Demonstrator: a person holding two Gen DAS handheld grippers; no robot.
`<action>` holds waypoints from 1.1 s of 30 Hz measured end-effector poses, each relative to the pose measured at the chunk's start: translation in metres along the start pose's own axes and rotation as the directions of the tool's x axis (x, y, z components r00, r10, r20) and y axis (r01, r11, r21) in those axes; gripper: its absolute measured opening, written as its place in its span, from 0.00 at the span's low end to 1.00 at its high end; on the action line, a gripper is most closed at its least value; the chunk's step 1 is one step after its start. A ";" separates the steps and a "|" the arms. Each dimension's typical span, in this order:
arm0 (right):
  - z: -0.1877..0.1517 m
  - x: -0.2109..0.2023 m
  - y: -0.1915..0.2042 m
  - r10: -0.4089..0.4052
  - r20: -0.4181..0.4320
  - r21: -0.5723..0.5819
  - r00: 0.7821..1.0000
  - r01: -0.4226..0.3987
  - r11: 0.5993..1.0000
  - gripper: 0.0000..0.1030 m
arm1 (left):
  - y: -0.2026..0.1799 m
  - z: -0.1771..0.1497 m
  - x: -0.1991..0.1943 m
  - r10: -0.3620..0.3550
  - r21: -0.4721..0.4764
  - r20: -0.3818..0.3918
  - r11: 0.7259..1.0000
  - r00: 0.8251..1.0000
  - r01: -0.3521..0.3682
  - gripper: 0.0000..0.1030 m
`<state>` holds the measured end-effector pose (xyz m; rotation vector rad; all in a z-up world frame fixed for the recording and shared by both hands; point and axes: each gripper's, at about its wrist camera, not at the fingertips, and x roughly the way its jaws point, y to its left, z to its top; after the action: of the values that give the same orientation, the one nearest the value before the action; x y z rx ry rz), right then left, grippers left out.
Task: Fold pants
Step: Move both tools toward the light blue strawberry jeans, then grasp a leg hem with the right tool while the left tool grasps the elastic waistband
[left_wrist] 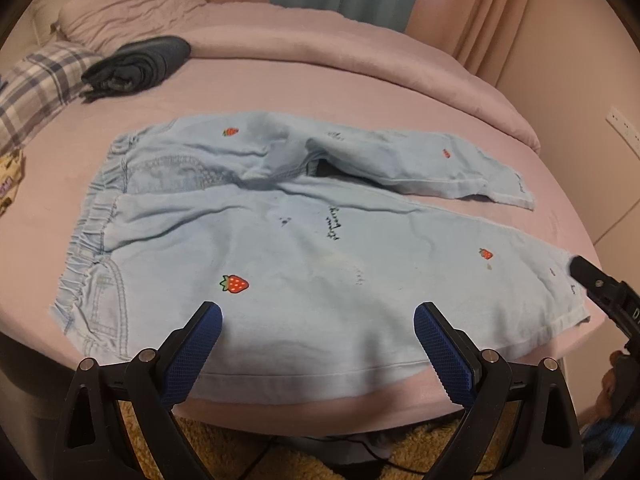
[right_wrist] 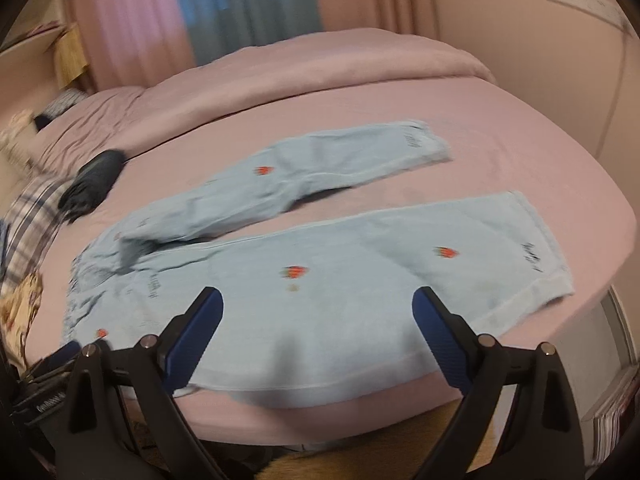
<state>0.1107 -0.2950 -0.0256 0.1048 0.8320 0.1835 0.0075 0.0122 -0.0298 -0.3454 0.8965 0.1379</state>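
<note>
Both tools are up and hovering at the near edge of the bed now: the left gripper (left_wrist: 318, 320) has its blue pads spread wide with nothing between them, and the right gripper (right_wrist: 318, 304) is just as wide and just as empty. Beneath them, the pants (left_wrist: 304, 248), pale blue with strawberries, lie flat on the pink sheet (left_wrist: 248, 80), waistband (left_wrist: 86, 240) to the left, legs running off to the right. The near leg (right_wrist: 360, 280) is smooth and reaches the bed's edge; the far leg (right_wrist: 320, 164) splays away from it, rumpled at the crotch. So nothing is folded yet, I'd say: this looks like the line-up before the first fold. The next move calls for one gripper at the waistband and one at a hem, most likely carrying one leg over onto the other with the seams matched. There is dark script stitched on the near leg, and more at both hems, but I can't read any of it from here. Beyond the pants, toward the pillows, sits a dark folded garment (left_wrist: 138, 64) beside a plaid cloth (left_wrist: 38, 84).
</note>
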 end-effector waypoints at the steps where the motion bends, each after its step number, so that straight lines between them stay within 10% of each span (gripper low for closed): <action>1: 0.003 0.002 -0.015 -0.007 0.000 0.030 1.000 0.007 1.000 0.93 | 0.002 0.001 0.004 0.004 -0.001 -0.008 1.000 1.000 -0.004 0.88; 11: 0.061 0.059 -0.157 -0.275 -0.120 0.083 0.954 0.285 0.955 0.92 | 0.014 0.001 0.037 0.009 0.027 -0.091 1.000 0.996 -0.007 0.57; 17: 0.076 0.126 -0.213 -0.356 -0.258 0.020 0.898 0.373 0.928 0.72 | 0.011 -0.005 0.040 0.064 0.105 -0.077 0.993 0.995 -0.056 0.45; 20: 0.076 0.129 -0.221 -0.307 -0.218 0.048 0.926 0.324 0.945 0.55 | 0.018 -0.003 0.038 0.079 0.091 -0.092 0.993 0.993 -0.071 0.38; 22: 0.080 0.122 -0.219 -0.230 -0.184 0.068 0.956 0.245 0.967 0.04 | 0.027 0.001 0.035 0.071 0.063 -0.095 0.996 0.993 -0.066 0.32; 26: 0.099 0.095 -0.213 -0.297 -0.052 0.035 0.953 0.299 0.953 0.02 | 0.054 0.014 0.010 0.126 0.001 -0.028 0.992 0.992 -0.126 0.31; 33: 0.111 0.115 -0.216 -0.369 -0.081 0.020 0.926 0.371 0.928 0.03 | 0.104 0.040 -0.018 0.088 -0.125 0.039 0.989 0.995 -0.083 0.31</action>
<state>0.2952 -0.4853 -0.0701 -0.0286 0.9153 -0.1850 -0.0010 0.1245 -0.0175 -0.4175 0.8606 0.2803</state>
